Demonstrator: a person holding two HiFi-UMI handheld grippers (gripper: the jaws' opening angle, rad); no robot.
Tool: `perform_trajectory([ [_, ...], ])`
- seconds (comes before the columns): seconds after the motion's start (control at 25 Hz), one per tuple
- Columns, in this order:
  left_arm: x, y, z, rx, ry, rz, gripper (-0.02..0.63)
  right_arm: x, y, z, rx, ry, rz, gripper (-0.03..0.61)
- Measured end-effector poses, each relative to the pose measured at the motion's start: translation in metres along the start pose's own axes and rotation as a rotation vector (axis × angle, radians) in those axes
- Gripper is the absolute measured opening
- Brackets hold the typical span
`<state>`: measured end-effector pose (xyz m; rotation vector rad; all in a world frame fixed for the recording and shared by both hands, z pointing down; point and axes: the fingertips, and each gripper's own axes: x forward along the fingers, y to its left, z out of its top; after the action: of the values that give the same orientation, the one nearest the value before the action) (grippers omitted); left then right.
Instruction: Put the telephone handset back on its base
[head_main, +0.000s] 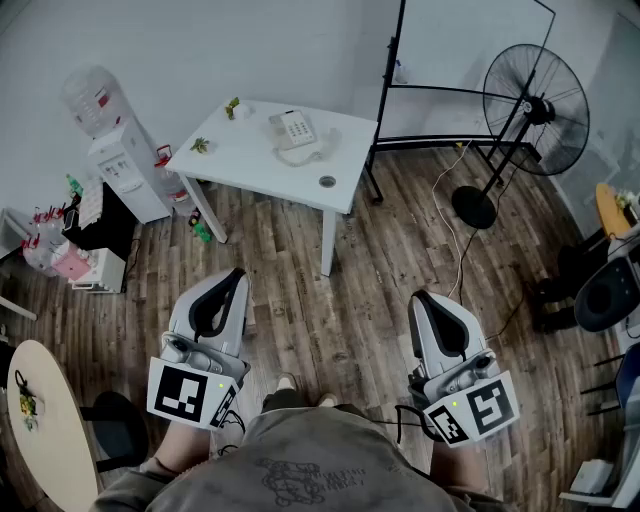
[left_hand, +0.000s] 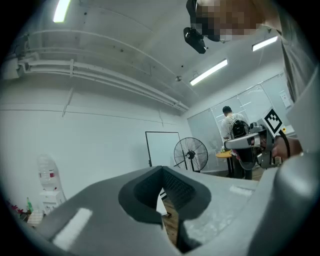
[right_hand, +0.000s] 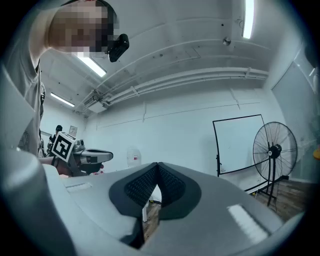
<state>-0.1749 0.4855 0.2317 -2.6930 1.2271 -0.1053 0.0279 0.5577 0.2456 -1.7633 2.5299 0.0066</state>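
**No writing can be read**

The left cube (head_main: 190, 392) and right cube (head_main: 475, 410) show black-and-white square markers, patterns without letters. The red label on the water bottle (head_main: 90, 100), upper left of the head view, the telephone (head_main: 293, 128) keys and the shirt (head_main: 300, 470) print are too small or blurred to read.

White table (head_main: 250, 155) with a telephone (head_main: 294, 130), a small round disc (head_main: 327, 181) and two green bits (head_main: 200, 145).

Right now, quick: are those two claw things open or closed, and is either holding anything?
Left gripper: closed, tips touching, holding nothing.
Right gripper: closed, tips touching, holding nothing.
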Motion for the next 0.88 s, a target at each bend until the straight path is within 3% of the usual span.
perform_trajectory([
  [0.76, 0.004, -0.006, -0.008, -0.025, 0.016, 0.002, 0.000, -0.003, -0.013, -0.011, -0.006, 0.013, -0.037, 0.026],
  [0.8, 0.006, -0.005, -0.009, -0.018, 0.022, 0.009, 0.028, -0.003, -0.016, -0.012, -0.010, 0.016, -0.048, 0.029],
  [0.84, 0.009, -0.005, -0.011, -0.015, 0.028, 0.016, 0.097, -0.002, -0.020, -0.013, -0.008, 0.019, -0.060, 0.063],
  [0.88, 0.010, -0.004, -0.012, -0.018, 0.033, 0.022, 0.148, -0.002, -0.024, -0.014, -0.002, 0.023, -0.072, 0.144],
])
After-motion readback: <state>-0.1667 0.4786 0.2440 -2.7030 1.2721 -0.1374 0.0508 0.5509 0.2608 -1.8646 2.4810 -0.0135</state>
